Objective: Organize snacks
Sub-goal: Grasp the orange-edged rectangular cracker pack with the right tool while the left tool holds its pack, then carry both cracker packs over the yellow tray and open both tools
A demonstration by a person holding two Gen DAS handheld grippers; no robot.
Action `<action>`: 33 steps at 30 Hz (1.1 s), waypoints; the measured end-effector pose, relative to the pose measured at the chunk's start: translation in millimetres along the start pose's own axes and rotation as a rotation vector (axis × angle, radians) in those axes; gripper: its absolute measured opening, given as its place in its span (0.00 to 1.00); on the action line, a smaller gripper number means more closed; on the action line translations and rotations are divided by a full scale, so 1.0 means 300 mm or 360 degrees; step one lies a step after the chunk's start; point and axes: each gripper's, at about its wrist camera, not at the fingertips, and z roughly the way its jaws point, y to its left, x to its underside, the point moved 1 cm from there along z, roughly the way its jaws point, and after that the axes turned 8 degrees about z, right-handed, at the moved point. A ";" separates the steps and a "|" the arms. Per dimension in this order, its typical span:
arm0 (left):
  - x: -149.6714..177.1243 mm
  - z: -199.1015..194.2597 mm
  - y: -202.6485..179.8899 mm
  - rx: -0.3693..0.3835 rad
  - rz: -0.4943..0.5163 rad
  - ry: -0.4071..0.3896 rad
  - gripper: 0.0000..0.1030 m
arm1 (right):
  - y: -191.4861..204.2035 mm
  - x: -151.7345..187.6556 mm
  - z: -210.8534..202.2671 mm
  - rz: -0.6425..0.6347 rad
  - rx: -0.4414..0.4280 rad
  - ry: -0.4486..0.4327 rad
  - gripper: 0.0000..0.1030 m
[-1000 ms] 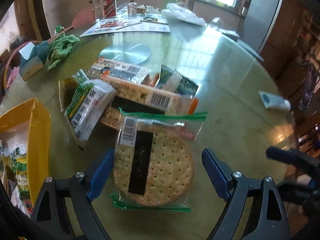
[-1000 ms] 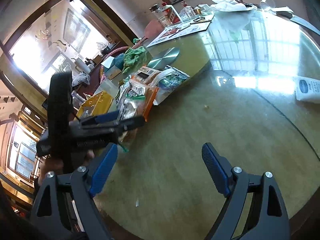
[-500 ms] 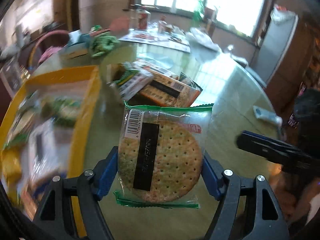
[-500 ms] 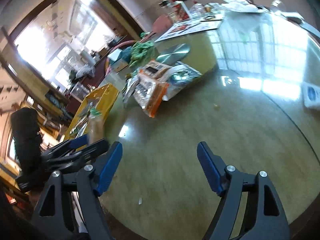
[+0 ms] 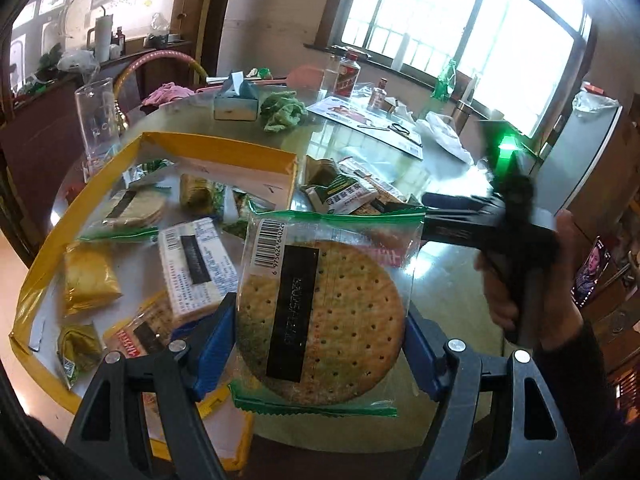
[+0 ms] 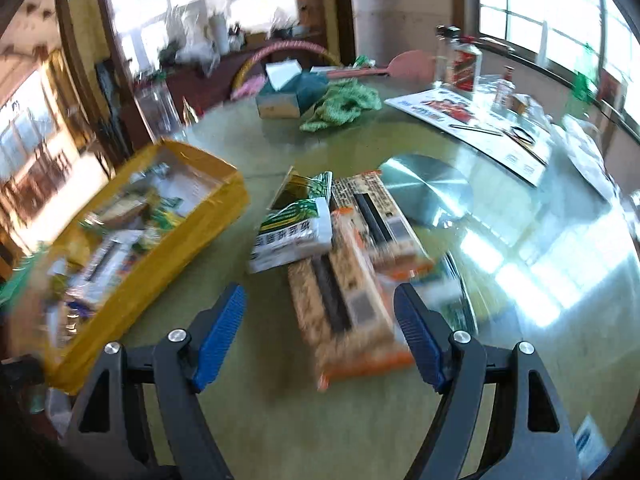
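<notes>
My left gripper (image 5: 320, 348) is shut on a round cracker pack (image 5: 320, 312) in clear, green-edged wrap, held in the air by the right edge of the yellow box (image 5: 216, 156), which holds several snack packs. My right gripper (image 6: 320, 332) is open and empty, hovering over an orange cracker pack (image 6: 344, 288) in the pile of snacks (image 6: 296, 232) on the round glass-topped table (image 6: 520, 280). The yellow box also shows in the right wrist view (image 6: 192, 236). The right gripper shows in the left wrist view (image 5: 444, 202), over the pile.
A tissue box (image 6: 284, 96), a green cloth (image 6: 340, 104), a metal disc (image 6: 424, 192), a leaflet (image 6: 472, 124) and bottles (image 6: 464, 64) stand at the back of the table. A clear glass jug (image 5: 96, 116) stands beyond the box.
My left gripper closed on the cracker pack, lifted it off the table and carried it left towards the yellow box. My right gripper swung in over the snack pile.
</notes>
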 end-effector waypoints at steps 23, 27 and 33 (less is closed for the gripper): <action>0.058 -0.008 -0.009 0.0055 -0.0008 0.0057 0.73 | 0.120 0.417 -0.159 0.0219 0.0152 0.0137 0.56; 0.078 -0.020 -0.056 0.0065 0.0047 0.0066 0.73 | 0.137 0.500 -0.217 0.0211 0.0162 0.0129 0.56; 0.091 -0.067 -0.037 0.0086 0.0001 0.0041 0.73 | 0.083 0.532 -0.262 0.0383 0.0040 0.0078 0.55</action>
